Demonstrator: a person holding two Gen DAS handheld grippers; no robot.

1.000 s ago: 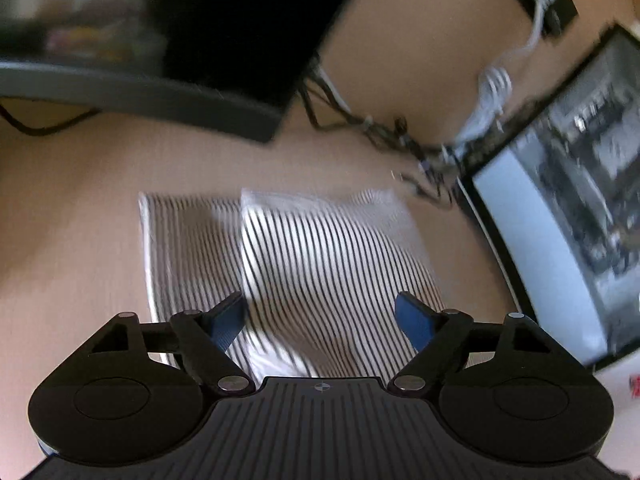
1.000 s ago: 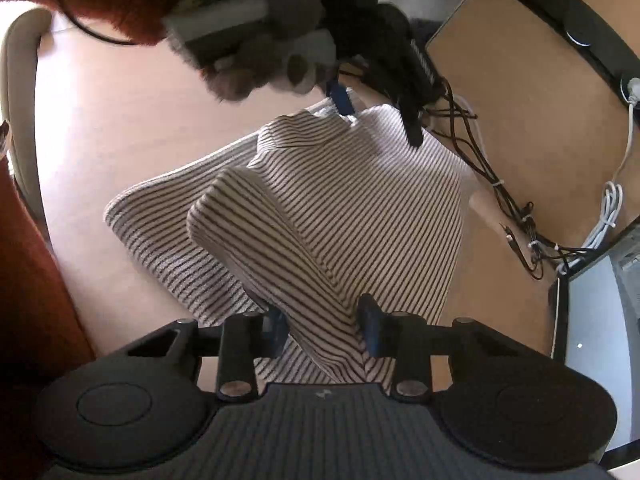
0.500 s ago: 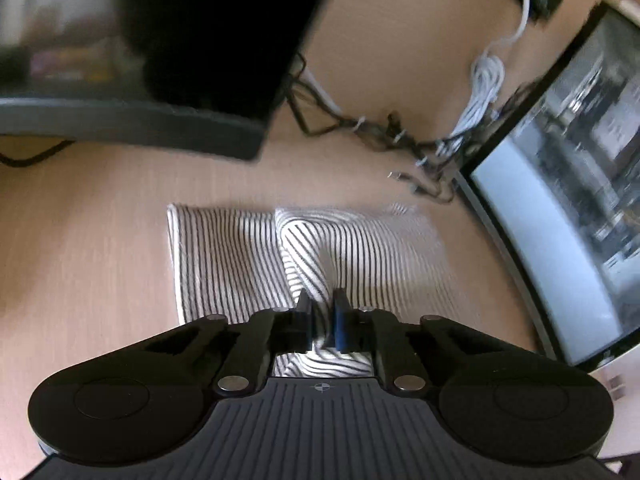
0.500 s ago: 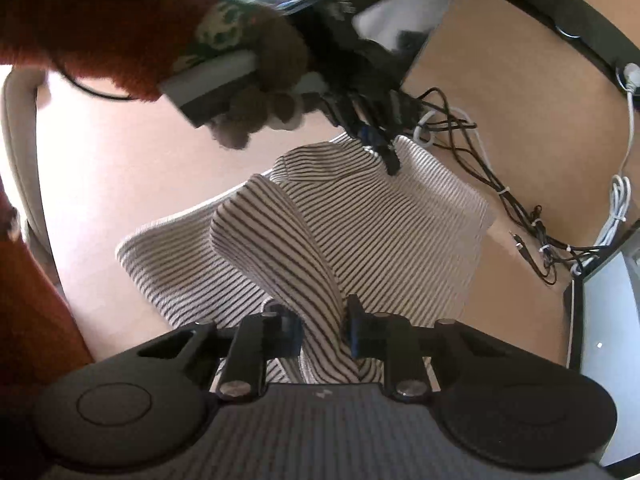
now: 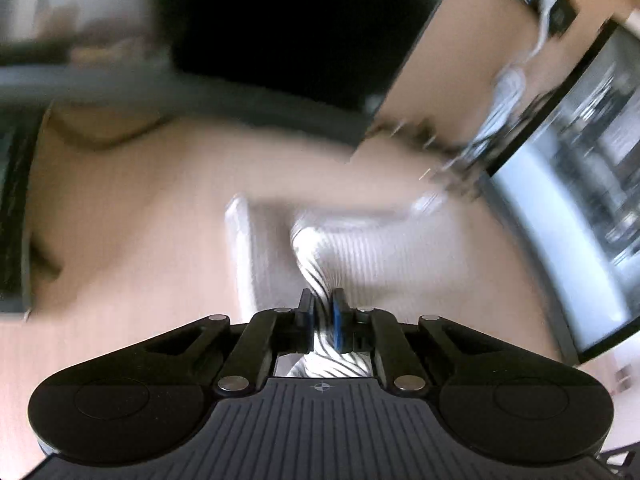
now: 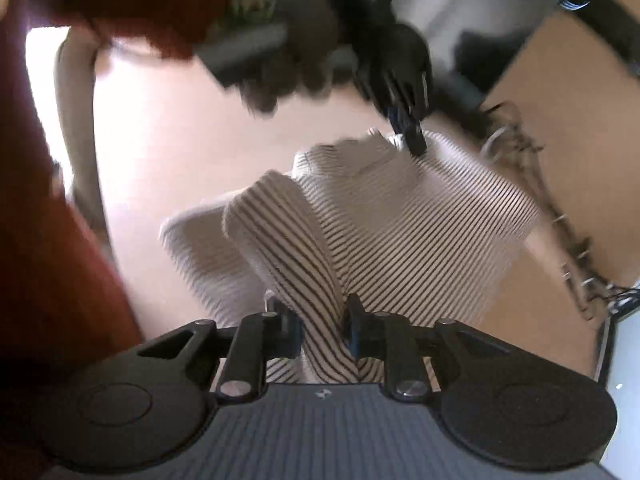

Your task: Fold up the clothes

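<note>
A black-and-white striped garment point(image 6: 420, 232) lies partly folded on a light wooden table point(image 6: 168, 136). My right gripper point(image 6: 322, 320) is shut on a raised fold of it at the near edge. My left gripper point(image 5: 322, 304) is shut on another pinch of the striped garment point(image 5: 360, 256) and lifts it; that view is blurred by motion. The left gripper point(image 6: 410, 136) also shows in the right wrist view, pinching the garment's far edge, with the person's hand point(image 6: 288, 64) behind it.
A tangle of cables point(image 6: 560, 224) lies on the table right of the garment. A monitor point(image 5: 580, 208) stands at the right. A dark screen base point(image 5: 240, 96) runs along the back. The person's red sleeve point(image 6: 48, 240) fills the left side.
My left gripper closed on the garment and now lifts the pinch, pulling back fast. My right gripper closed tighter on its fold and raised it.
</note>
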